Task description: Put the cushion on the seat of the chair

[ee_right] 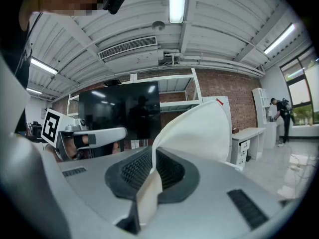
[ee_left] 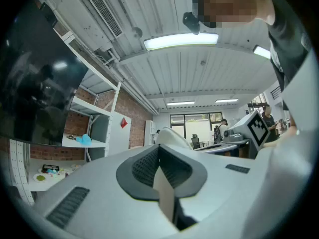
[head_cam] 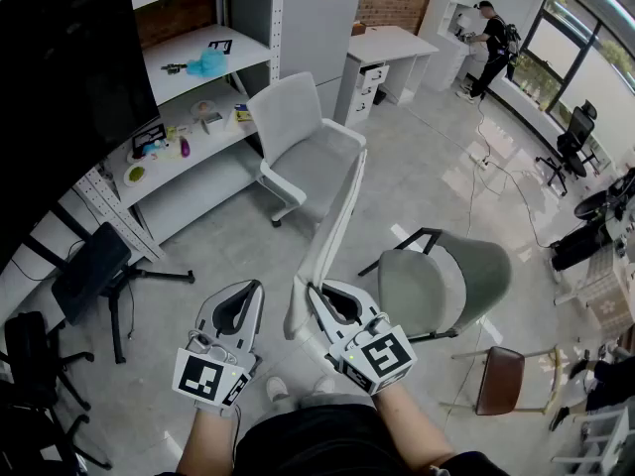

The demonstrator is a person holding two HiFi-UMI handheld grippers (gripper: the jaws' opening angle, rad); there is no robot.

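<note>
A white cushion [head_cam: 332, 231] stands on edge in front of me, reaching from my right gripper [head_cam: 314, 300] up toward a light grey chair [head_cam: 303, 152]. My right gripper is shut on the cushion's lower edge; in the right gripper view the fabric [ee_right: 199, 133] rises out of the jaws of the right gripper [ee_right: 152, 157]. My left gripper [head_cam: 255, 288] hovers just left of the cushion, apart from it, shut with nothing held. In the left gripper view the left gripper [ee_left: 160, 152] has its jaws together, and the cushion [ee_left: 172, 135] shows beyond them. A grey-green armchair [head_cam: 442, 286] stands right of the cushion.
White shelving [head_cam: 189, 117] with small items runs along the left, with a black stool [head_cam: 89, 271] before it. A white desk [head_cam: 387, 48] and a person [head_cam: 493, 33] are at the back. A brown chair [head_cam: 501, 380] stands at the lower right.
</note>
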